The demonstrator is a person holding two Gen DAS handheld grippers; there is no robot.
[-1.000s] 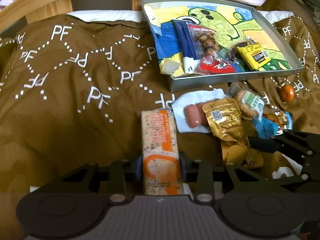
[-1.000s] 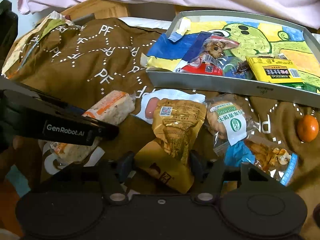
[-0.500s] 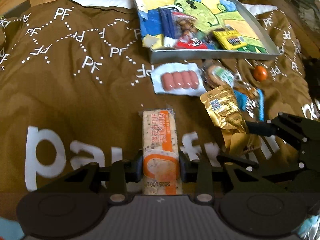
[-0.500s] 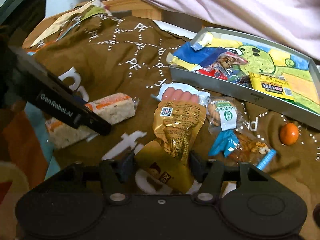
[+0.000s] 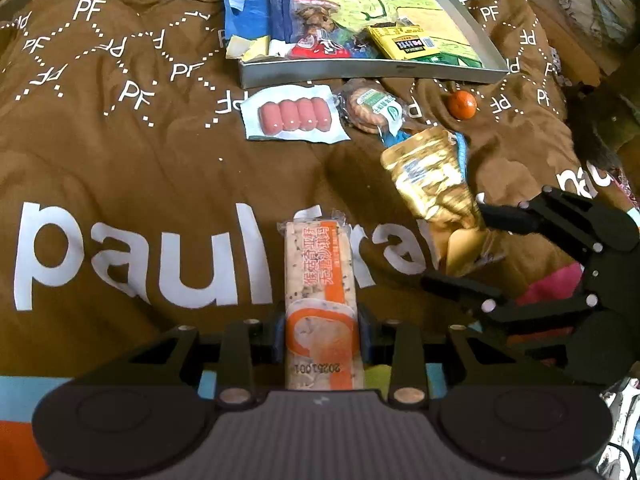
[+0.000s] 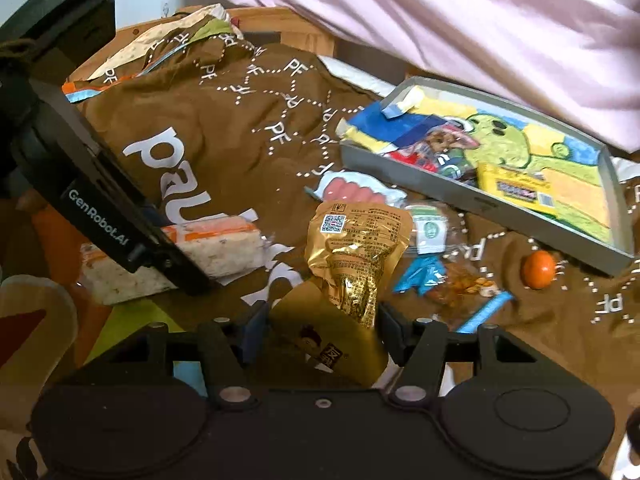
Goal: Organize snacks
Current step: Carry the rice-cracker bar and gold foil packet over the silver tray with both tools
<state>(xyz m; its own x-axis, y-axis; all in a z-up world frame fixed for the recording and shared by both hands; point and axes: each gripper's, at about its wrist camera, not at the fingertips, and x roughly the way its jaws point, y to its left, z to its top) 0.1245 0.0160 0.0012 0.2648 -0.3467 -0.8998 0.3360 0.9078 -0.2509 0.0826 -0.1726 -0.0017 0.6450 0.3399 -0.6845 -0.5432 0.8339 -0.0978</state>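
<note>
My left gripper (image 5: 320,334) is shut on an orange-and-white cracker pack (image 5: 319,280), held above the brown blanket. My right gripper (image 6: 320,330) is shut on a gold foil snack pouch (image 6: 354,252), also lifted; the same pouch (image 5: 430,178) and the right gripper (image 5: 480,256) show at the right of the left wrist view. The grey tray (image 5: 360,72) with a green cartoon lining lies farther off and holds a yellow packet (image 5: 408,44) and a red-and-blue packet (image 5: 316,36). The cracker pack (image 6: 200,256) appears at left in the right wrist view.
On the blanket (image 5: 120,160) before the tray lie a sausage pack (image 5: 294,118), a cookie pack (image 5: 370,106), a blue-edged nut pack (image 6: 460,284) and a small orange (image 5: 462,104). Pink fabric (image 6: 440,20) hangs behind the tray. Colourful cloth sits at the near right edge.
Both grippers have pulled back and up from the tray, each carrying its snack. The gold pouch has come off the blanket, uncovering the whole sausage pack.
</note>
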